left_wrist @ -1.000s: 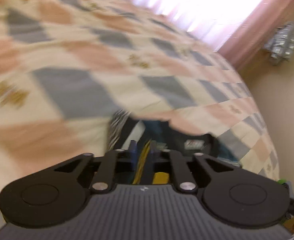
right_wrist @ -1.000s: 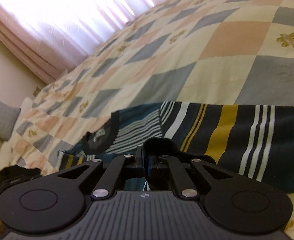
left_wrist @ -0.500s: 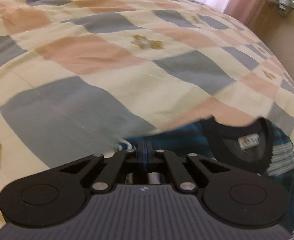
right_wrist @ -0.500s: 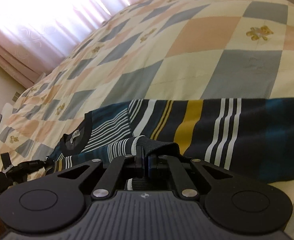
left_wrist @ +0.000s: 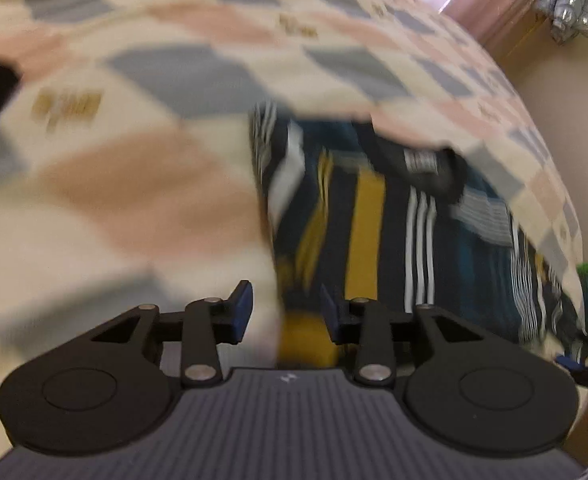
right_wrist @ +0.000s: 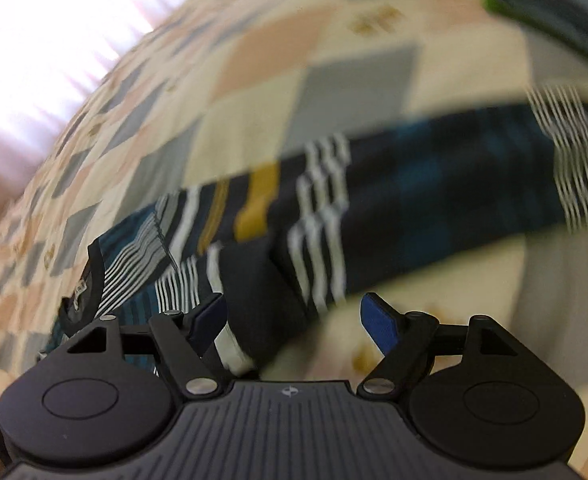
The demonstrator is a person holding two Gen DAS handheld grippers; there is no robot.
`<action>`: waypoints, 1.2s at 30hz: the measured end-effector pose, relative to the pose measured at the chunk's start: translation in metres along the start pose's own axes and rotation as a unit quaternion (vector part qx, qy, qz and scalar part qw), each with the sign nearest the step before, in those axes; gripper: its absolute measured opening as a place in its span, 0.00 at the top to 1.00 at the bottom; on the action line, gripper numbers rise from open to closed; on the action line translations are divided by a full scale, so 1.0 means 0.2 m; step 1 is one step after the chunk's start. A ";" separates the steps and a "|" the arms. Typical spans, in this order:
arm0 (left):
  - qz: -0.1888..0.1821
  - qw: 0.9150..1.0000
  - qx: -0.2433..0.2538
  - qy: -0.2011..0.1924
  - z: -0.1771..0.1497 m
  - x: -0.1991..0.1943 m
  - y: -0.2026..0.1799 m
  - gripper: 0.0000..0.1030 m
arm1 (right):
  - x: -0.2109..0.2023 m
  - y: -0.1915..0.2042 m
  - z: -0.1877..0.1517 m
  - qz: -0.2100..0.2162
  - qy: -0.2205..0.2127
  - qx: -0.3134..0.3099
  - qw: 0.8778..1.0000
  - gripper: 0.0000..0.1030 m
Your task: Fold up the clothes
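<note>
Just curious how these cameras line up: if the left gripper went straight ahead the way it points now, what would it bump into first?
Probably the dark striped shirt lying on the checked quilt: its yellow band sits just beyond the open left gripper. Blur makes depth uncertain.

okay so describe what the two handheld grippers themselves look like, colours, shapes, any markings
Both look alike. The left gripper and right gripper each have a dark grey ribbed body with a small pale logo at its front edge, flanked by two round black discs with circular insets. Black linkage bars with silver rivets carry the fingers, which have blue pads. No cables or sleeves are clearly visible.
</note>
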State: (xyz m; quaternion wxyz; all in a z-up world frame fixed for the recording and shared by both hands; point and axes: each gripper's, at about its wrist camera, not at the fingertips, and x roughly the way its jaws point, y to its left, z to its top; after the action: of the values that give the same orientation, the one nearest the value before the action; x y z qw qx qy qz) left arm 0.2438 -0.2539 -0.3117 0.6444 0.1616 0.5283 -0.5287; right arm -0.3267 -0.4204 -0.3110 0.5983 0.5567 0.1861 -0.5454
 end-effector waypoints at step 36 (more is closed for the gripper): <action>0.078 0.993 0.074 -0.043 0.04 0.13 -0.03 0.53 | 0.22 0.05 -0.15 0.096 0.047 0.028 0.994 0.62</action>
State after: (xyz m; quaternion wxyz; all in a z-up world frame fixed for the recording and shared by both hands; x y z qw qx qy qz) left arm 0.2394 -0.2761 -0.3281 0.6925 0.2263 0.4452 -0.5206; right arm -0.2912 -0.4158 -0.3528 0.6227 0.6135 0.1447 -0.4637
